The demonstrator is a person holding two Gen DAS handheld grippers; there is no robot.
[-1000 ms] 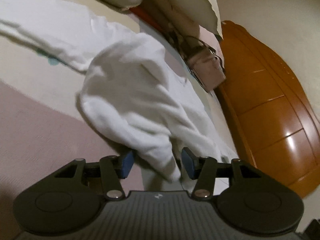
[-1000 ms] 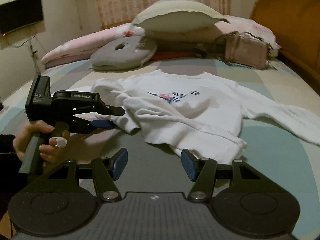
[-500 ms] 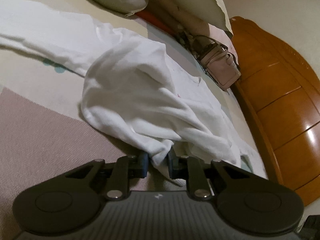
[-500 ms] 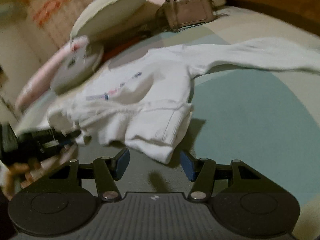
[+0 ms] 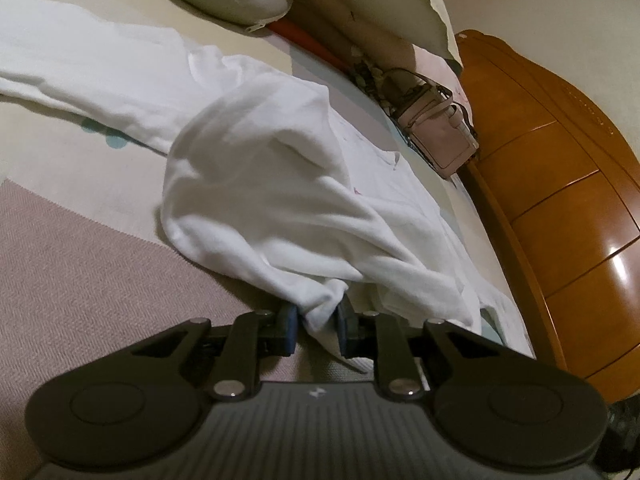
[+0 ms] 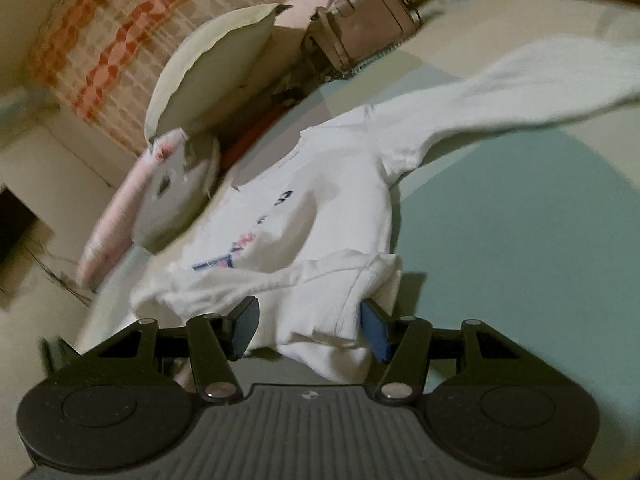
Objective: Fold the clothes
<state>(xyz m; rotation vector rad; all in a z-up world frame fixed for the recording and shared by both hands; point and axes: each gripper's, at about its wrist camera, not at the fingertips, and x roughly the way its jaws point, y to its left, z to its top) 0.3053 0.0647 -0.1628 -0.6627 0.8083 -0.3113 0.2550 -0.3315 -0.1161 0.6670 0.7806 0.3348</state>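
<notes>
A white sweatshirt [image 5: 260,184] with a small printed chest logo lies rumpled on the bed. My left gripper [image 5: 316,328] pinches a bunched fold at its near edge, both pads pressing the cloth, while the jaws are opening slightly. In the right wrist view the sweatshirt [image 6: 320,208] is spread out, one sleeve stretching to the upper right. My right gripper [image 6: 310,332] stands open, tilted, with the ribbed hem corner lying between its blue pads [image 6: 374,332]. The cloth does not look squeezed there.
A pinkish handbag [image 5: 440,140] and cream pillows [image 5: 380,8] sit at the head of the bed. The wooden headboard [image 5: 560,200] runs along the right. A grey round cushion [image 6: 172,208] and a patterned curtain [image 6: 120,40] are behind. The bedsheet [image 6: 520,240] lies to the right.
My left gripper's jaws closed from wide apart onto the sweatshirt fold. The right gripper rolled and moved in toward the hem, whose corner now sits between its jaws.
</notes>
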